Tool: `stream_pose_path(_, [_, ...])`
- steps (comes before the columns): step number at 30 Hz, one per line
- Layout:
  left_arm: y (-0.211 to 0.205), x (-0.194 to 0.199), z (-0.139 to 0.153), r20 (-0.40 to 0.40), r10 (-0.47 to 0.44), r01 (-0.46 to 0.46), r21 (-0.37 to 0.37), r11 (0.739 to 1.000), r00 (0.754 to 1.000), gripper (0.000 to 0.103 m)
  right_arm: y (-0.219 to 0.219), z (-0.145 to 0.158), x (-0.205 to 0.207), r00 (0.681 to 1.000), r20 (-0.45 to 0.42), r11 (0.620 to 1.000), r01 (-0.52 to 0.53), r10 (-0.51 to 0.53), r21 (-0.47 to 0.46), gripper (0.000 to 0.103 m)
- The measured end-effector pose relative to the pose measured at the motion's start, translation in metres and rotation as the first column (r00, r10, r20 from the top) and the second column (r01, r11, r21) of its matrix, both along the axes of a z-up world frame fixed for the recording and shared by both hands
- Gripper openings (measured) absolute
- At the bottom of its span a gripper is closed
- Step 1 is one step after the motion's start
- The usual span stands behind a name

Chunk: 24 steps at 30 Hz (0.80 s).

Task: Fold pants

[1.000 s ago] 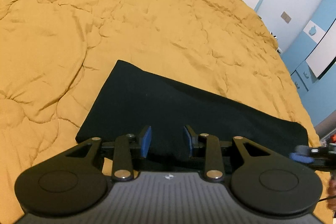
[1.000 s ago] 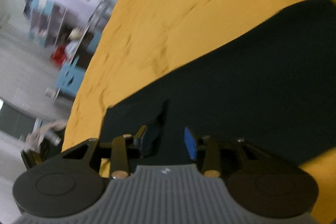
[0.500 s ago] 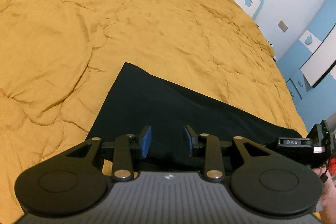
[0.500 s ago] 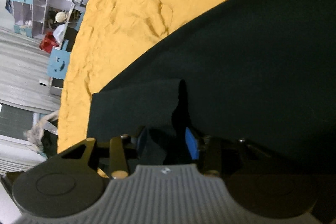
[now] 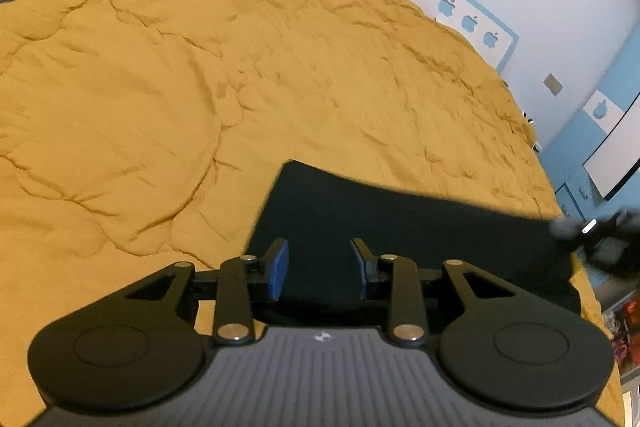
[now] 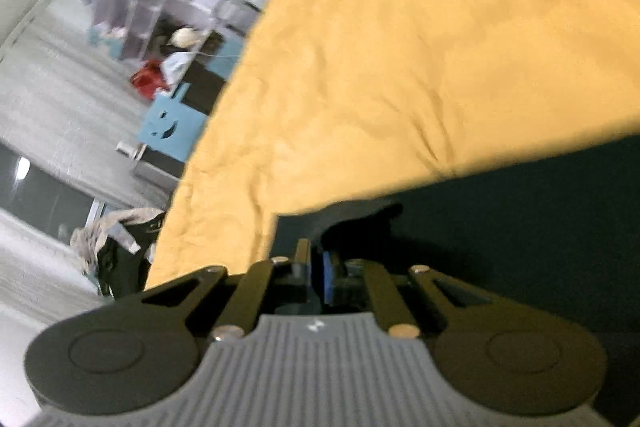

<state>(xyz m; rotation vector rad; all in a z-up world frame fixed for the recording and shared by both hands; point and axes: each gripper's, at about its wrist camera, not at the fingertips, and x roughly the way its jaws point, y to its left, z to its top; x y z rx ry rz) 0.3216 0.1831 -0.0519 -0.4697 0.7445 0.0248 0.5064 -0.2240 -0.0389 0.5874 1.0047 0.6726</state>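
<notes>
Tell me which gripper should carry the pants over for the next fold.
Right. The right gripper looks shut on the pants at their edge on the quilt. The left gripper stands open over the fabric, gripping nothing.

Black pants (image 5: 400, 227), mustard-yellow bedspread (image 5: 200, 87), blue gripper pads (image 5: 279, 269)
</notes>
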Motion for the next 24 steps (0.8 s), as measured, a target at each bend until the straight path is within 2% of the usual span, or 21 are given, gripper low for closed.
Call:
stream_pose_path(3, [-0.004,-0.003,0.007,0.014,-0.002,0.002,-0.003,1.000,1.000,0.037,-0.015,0.053,0.004,0.998,0.063,0.999,-0.012,0.015,-0.044,0.000])
stream_pose_path(6, [-0.014,0.000,0.013,0.024,-0.027,0.027,-0.011,1.000,0.999,0.037,-0.049,0.095,0.005,0.996,0.094,0.996,0.004,0.004,-0.087,0.000])
stream_pose_path(10, [-0.036,0.013,0.014,0.031,-0.076,0.077,-0.019,0.997,0.997,0.037,-0.112,0.126,0.003,0.993,0.114,0.986,0.060,-0.042,-0.158,0.000])
stream_pose_path(12, [-0.047,0.022,0.012,0.029,-0.104,0.105,-0.019,0.994,0.994,0.032,-0.149,0.131,0.002,0.992,0.102,0.980,0.091,-0.073,-0.180,0.000])
stream_pose_path(15, [-0.068,0.038,0.006,0.007,-0.147,0.147,-0.008,0.989,0.989,0.027,-0.204,0.126,0.002,0.988,0.081,0.964,0.148,-0.133,-0.219,0.000])
stream_pose_path(17, [-0.083,0.047,-0.001,-0.009,-0.175,0.175,-0.009,0.985,0.985,0.025,-0.239,0.109,0.005,0.982,0.047,0.952,0.191,-0.185,-0.239,0.000])
stream_pose_path(20, [-0.105,0.061,-0.013,-0.030,-0.213,0.213,-0.005,0.977,0.977,0.023,-0.281,0.067,0.007,0.971,-0.010,0.942,0.229,-0.239,-0.243,0.000])
stream_pose_path(24, [-0.129,0.074,-0.035,-0.082,-0.237,0.238,0.006,0.971,0.968,0.022,-0.308,-0.004,0.008,0.954,-0.080,0.924,0.256,-0.289,-0.285,0.000])
